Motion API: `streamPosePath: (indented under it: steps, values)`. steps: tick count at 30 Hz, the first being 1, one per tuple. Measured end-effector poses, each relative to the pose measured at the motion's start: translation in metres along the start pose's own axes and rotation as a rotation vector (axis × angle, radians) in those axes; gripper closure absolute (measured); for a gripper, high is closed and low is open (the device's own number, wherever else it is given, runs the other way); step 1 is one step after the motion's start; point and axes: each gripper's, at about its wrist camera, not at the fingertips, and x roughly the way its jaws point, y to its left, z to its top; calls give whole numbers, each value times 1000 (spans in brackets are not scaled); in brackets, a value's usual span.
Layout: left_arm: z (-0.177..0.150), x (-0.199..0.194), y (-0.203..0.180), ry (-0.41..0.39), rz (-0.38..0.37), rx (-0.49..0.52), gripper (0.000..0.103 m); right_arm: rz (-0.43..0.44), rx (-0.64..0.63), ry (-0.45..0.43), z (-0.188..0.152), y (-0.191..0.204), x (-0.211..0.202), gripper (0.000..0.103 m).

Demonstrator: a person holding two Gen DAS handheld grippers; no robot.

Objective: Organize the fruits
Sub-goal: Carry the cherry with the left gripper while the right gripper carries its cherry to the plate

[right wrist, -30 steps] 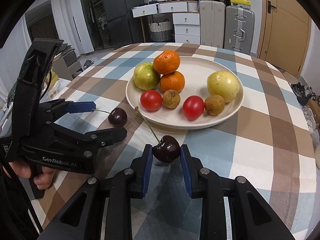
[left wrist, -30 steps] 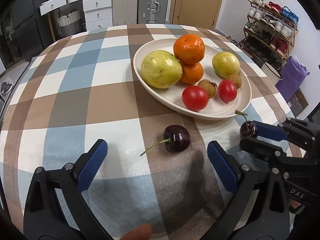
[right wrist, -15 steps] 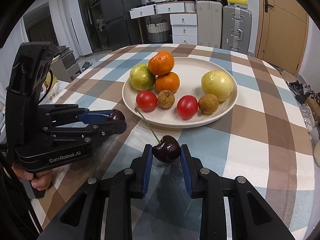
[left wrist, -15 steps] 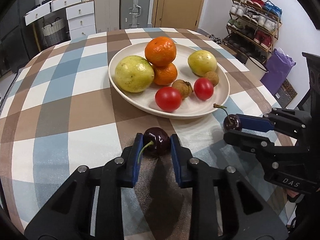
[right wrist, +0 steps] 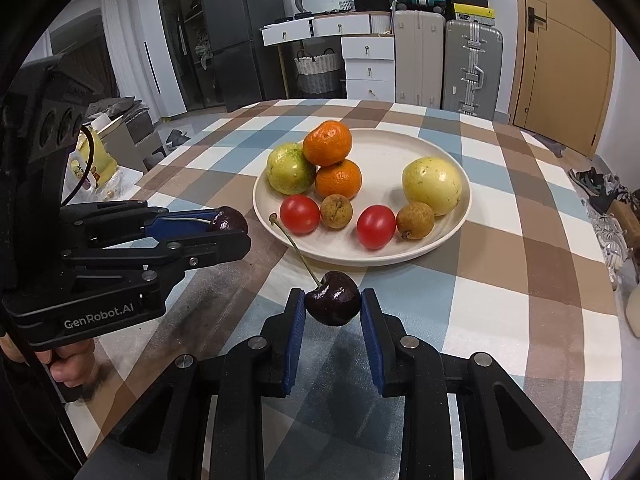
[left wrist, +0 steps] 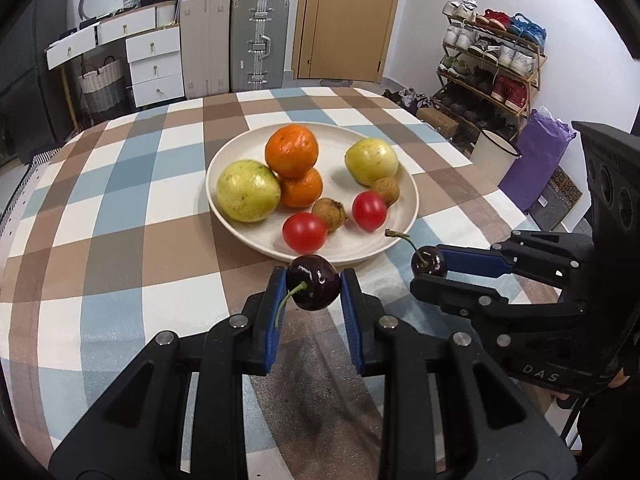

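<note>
With each tongs clamping a cherry, left and right, above the worktop, we judge placing them onto the plate comes next.

Even, bright indoor light falls from above in both views. Soft grey shadows lie on the counter under each hand-held gripper. Small glints show on the dark cherry and the tomatoes. Fisheye distortion bends the room's edges, with black vignetting in the corners. One tomato looks slightly blurred.
</note>
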Motion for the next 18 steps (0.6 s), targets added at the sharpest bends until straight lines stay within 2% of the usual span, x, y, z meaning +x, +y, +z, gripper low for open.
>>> streamPosePath:
  steps: [18]
  values:
    - [29, -33, -11, -76, 13, 0, 79, -15, -19, -100, 32, -7, -38, 75]
